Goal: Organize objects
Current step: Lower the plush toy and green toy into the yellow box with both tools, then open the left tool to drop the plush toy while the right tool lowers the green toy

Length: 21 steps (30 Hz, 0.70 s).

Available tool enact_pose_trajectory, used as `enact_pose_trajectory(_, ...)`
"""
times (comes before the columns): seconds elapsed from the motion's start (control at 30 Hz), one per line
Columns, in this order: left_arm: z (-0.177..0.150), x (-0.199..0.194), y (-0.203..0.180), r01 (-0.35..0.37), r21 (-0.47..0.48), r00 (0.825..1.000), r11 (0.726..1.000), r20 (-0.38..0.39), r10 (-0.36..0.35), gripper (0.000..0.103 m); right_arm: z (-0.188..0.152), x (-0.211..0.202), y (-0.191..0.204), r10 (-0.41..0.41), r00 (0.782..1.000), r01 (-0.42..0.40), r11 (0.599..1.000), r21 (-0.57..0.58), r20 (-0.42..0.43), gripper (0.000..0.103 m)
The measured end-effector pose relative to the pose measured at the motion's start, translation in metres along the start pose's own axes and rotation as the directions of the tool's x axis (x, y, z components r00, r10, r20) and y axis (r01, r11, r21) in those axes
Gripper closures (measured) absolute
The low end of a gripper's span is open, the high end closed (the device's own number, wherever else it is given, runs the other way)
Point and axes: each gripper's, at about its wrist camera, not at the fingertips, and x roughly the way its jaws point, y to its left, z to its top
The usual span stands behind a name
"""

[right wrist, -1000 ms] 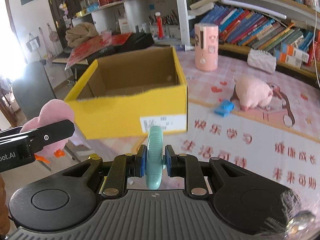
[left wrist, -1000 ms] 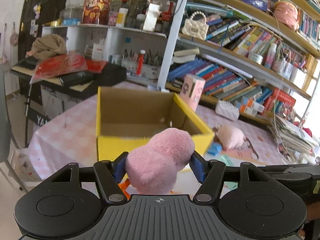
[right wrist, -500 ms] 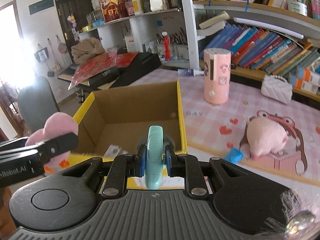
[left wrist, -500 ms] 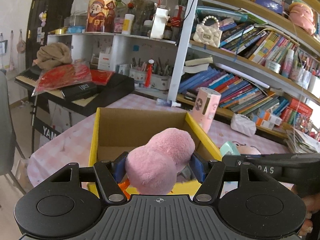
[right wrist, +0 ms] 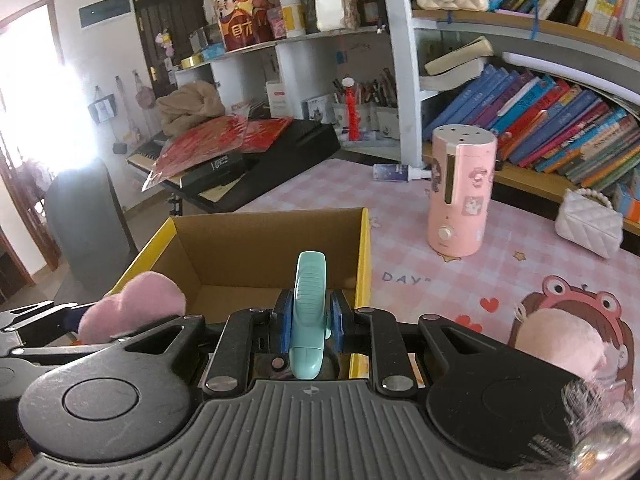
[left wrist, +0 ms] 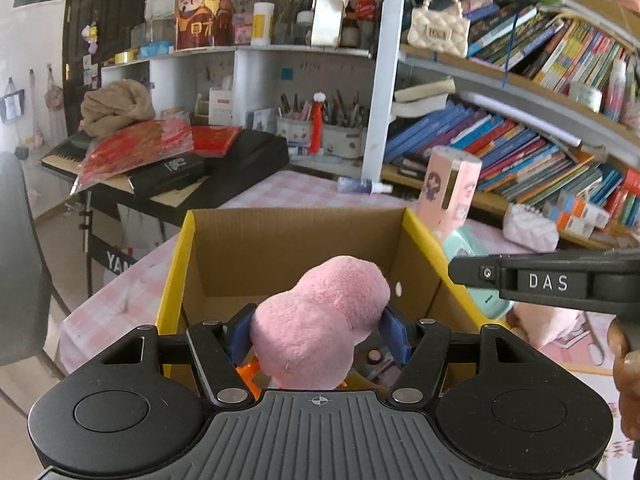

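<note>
Corrugated cardboard box point(left wrist: 294, 248), yellow outside, sits below me; my left hand-held gripper point(left wrist: 316, 330) squeezes a fuzzy pink plush point(left wrist: 320, 330), my right hand-held gripper point(right wrist: 308, 316) clamps a ribbed teal plastic gadget point(right wrist: 308, 312).

White letters "DAS" stand on the black arm of the right tongs point(left wrist: 548, 282), "DAY" is printed in grey on the pink checked cloth covering the counter point(right wrist: 402, 278), and white letters "YA" show partly on the black keyboard stand point(left wrist: 114, 258).

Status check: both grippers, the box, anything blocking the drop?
Left gripper shut on pink plush toy, over cardboard box. Right gripper shut on mint device, at the box's near edge. Box open; nothing blocking.
</note>
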Motion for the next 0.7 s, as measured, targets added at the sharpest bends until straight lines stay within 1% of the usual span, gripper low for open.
enact_pose_trajectory(0.4,-0.005,0.033,-0.009,-0.062,0.075,0.995,0.995,-0.077,0.068,0.039,0.004,0.039,0.005,0.051,0.997,-0.056,0.994,-0.098,-0.051,0.085)
enact_pose_trajectory(0.7,-0.012,0.05,-0.009,-0.082,0.099,0.987,0.992,-0.129,0.094,0.039,-0.001,0.064,0.011,0.062,0.991,-0.084,0.979,-0.183,-0.123,0.085)
